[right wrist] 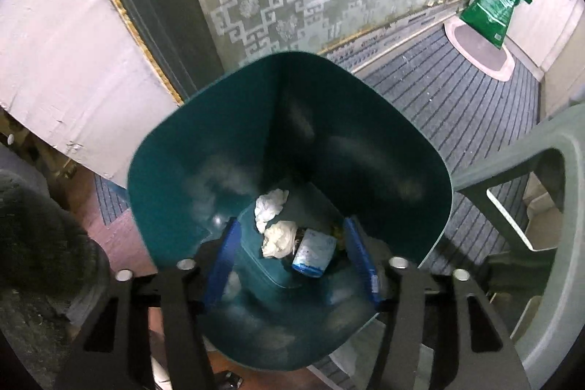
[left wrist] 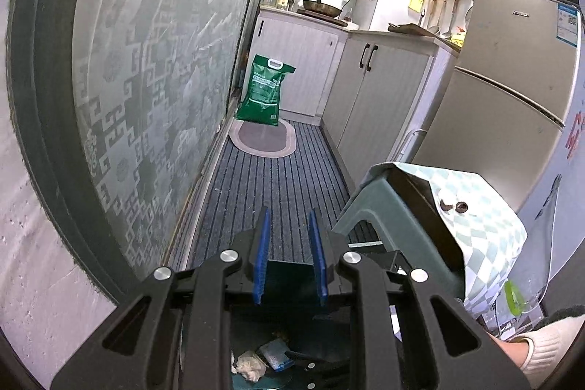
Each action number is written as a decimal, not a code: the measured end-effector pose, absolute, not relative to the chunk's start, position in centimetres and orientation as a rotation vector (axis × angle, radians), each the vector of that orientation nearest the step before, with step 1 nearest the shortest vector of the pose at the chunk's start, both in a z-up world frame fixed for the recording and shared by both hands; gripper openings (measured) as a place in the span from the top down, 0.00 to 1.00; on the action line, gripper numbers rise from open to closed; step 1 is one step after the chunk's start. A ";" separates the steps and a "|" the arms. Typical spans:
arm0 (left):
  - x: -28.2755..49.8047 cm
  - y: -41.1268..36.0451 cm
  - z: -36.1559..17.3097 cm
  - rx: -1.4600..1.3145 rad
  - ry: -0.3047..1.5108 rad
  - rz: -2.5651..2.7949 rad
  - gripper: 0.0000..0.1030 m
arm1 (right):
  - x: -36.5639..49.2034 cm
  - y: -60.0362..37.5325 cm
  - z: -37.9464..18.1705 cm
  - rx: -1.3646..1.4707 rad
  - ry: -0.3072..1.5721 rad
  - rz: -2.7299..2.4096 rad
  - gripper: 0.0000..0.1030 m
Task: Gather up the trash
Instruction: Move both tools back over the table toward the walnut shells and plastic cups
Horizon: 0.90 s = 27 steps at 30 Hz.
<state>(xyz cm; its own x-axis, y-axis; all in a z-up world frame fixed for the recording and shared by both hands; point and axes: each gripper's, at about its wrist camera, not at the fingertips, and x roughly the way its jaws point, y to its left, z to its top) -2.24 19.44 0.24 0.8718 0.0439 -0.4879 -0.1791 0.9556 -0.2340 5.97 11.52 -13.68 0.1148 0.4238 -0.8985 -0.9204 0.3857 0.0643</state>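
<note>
left wrist view: our left claw is parted and holds nothing; blue pads stand clear over the striped mat.
trash, left view: crumpled tissue and a blue-white wrapper lie in the teal bin, low centre of frame, under the claw body.
room, left view: patterned glass door hems the left side, grey stool with a checked bag crowds the right; open mat runs ahead to the green sack.
right wrist view: our right claw is spread wide, nothing gripped, tips below the bin rim.
trash, right view: two tissue wads and the wrapper rest on the bin floor, centre frame, between the pads.
step, judged: drop looks done; we should lift the right claw straight up before any sideways move, so the pads don't hook the bin wall and tip it.
edges: right pad sits just beside the right wall of the bin, the tighter side. Stool leg is near at right; left side is freer.
</note>
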 end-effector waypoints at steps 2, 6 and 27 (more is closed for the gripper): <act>-2.3 19.5 0.5 -0.281 0.490 0.118 0.79 | 5.9 11.4 -12.8 -0.593 1.003 1.085 0.52; -2.6 19.5 1.6 -0.287 0.451 0.127 0.78 | 5.6 10.8 -9.9 -0.559 0.940 1.108 0.56; 1.3 14.4 3.9 -0.277 0.405 0.049 0.74 | 9.2 0.7 1.2 -0.394 0.697 0.984 0.59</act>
<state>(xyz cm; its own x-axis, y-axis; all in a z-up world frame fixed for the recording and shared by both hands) 1.34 14.35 3.88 0.9183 -0.0077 -0.3959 -0.1025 0.9611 -0.2564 9.23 0.68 1.22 0.3652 0.6208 -0.6937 -0.8604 0.5095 0.0030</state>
